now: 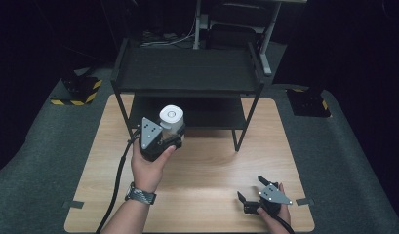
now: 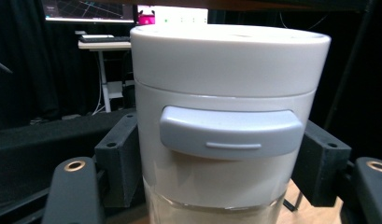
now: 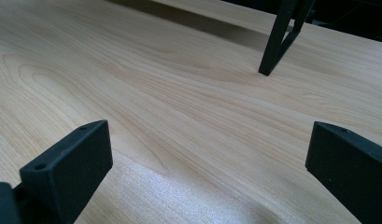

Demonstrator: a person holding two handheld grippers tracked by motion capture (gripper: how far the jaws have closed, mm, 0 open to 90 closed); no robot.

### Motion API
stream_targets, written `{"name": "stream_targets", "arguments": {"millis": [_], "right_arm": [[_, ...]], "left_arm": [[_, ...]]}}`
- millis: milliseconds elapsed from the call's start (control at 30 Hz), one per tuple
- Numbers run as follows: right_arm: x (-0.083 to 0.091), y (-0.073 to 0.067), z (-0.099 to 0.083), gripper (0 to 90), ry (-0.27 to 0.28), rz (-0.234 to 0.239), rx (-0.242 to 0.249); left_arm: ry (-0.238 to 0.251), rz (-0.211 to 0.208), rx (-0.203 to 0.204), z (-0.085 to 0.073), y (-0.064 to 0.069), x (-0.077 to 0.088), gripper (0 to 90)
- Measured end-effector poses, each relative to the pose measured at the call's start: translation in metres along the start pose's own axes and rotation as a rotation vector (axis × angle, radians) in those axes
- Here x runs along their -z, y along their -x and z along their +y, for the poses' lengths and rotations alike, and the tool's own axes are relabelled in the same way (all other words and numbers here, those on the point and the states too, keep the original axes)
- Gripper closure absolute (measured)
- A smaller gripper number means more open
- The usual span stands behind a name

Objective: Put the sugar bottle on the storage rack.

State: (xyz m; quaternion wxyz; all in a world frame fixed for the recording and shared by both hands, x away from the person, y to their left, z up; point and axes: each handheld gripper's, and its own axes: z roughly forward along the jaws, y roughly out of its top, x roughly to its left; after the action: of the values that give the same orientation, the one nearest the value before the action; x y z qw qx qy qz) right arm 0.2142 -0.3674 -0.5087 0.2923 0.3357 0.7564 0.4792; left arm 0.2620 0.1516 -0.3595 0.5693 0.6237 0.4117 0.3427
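Left claw (image 1: 169, 139) clamped on jar (image 1: 171, 118), one jaw pressed to each side of the white body, jar upright between them. Held off the desk (image 1: 211, 161), just before the black rack (image 1: 187, 73), near its left front leg. Seen along the left claw in the left gripper view: jar (image 2: 226, 116) fills the space between the jaws, white lid on top, grey latch facing the camera, clear glass below the white band at the bottom edge. Beyond the jar, farther from that claw: the rack's lower shelf, and a monitor and a white side table in the dark room behind.

Right claw (image 1: 253, 195) spread wide, nothing between the jaws, low over the near right part of the desk. Well apart from the jar, which sits up and to the left of this claw in the high view. Ahead of the right claw in the right gripper view: bare wood (image 3: 179, 107) between the two jaws, and farther on, toward the upper right, a rack leg (image 3: 277, 42) standing on the desk.

A watch (image 1: 140, 194) on the left wrist, behind the left claw; cable trailing back from it toward the desk's near edge.
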Motion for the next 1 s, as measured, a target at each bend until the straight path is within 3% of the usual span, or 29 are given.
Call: {"name": "stream_targets", "arguments": {"millis": [567, 1000], "right_arm": [[0.0, 0.001, -0.001, 0.5, 0.004, 0.003, 0.0], [0.001, 0.0, -0.002, 0.5, 0.01, 0.0, -0.001]], "left_arm": [[-0.013, 0.052, -0.009, 0.01, -0.008, -0.031, 28.8], [-0.018, 0.102, 0.003, 0.005, -0.015, -0.062, 28.8]]}}
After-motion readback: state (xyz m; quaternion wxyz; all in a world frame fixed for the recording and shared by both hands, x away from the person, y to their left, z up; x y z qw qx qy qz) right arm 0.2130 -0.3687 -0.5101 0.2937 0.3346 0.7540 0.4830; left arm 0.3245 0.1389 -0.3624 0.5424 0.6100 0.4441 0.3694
